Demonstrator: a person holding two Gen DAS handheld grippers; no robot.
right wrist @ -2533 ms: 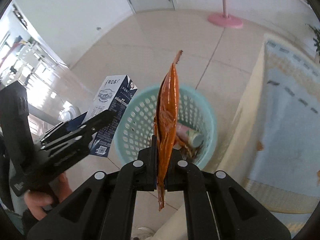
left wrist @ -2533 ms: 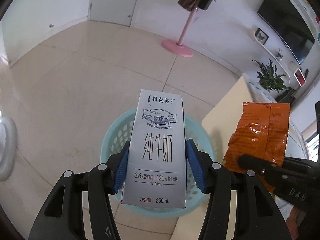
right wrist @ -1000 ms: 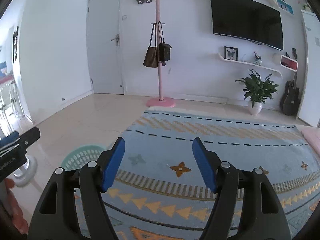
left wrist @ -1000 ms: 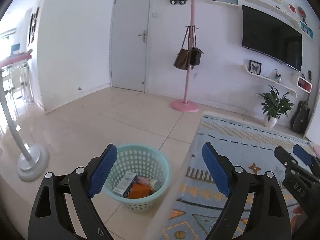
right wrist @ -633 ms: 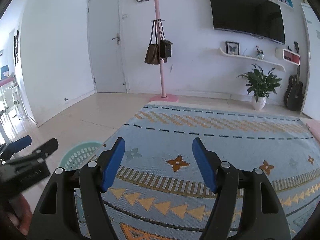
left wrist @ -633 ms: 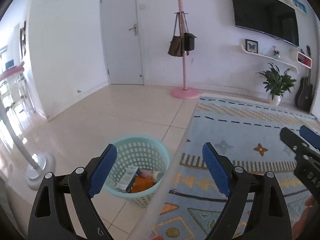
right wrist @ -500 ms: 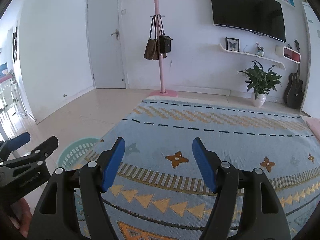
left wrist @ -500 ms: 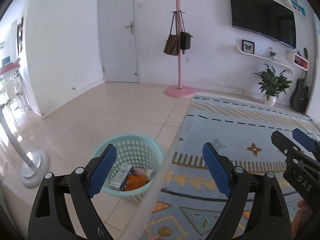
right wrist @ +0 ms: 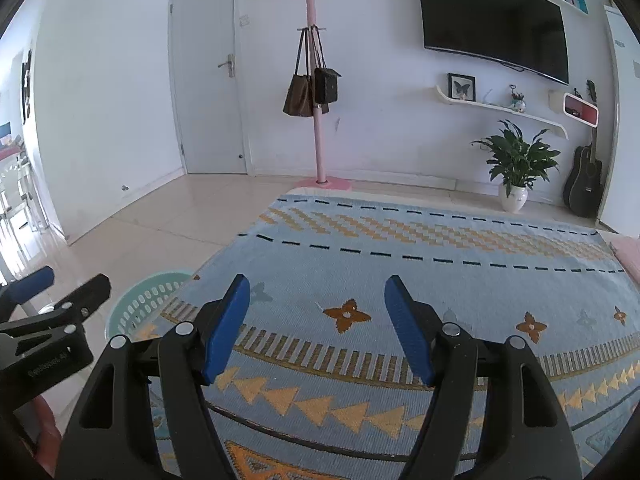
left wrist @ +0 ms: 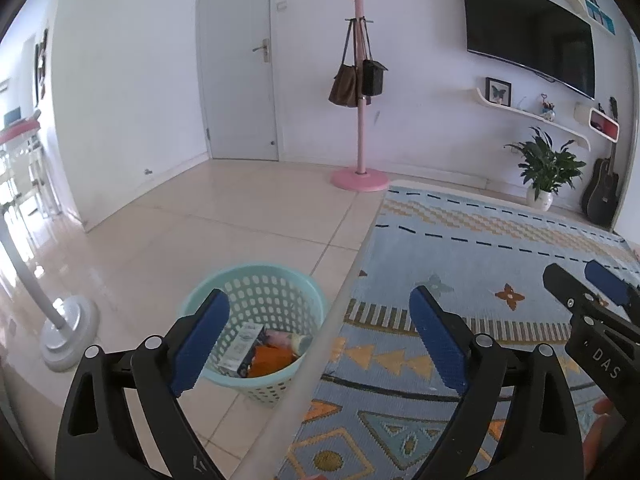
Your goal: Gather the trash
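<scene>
The teal perforated basket [left wrist: 256, 280] stands on the pale tiled floor [left wrist: 200, 232] just beside the edge of the blue patterned rug [left wrist: 500, 248], holding a milk carton [left wrist: 244, 346], an orange wrapper [left wrist: 272, 358] and a pinkish item too small to identify. In the right wrist view only part of its rim shows. The left gripper [left wrist: 320, 320] and the right gripper [right wrist: 318, 312] both gape wide, gripping nothing, in a white-walled room with a pink coat stand [left wrist: 360, 120] and a wall television [left wrist: 528, 44].

The white letters "DAS" can be read on the black side of the right gripper [left wrist: 592, 292], seen from the left wrist view. The left gripper [right wrist: 52, 284] has a small line of white print on its black body, too tiny to read. The milk carton [left wrist: 245, 343] in the basket [left wrist: 280, 276] has print too small to read.
</scene>
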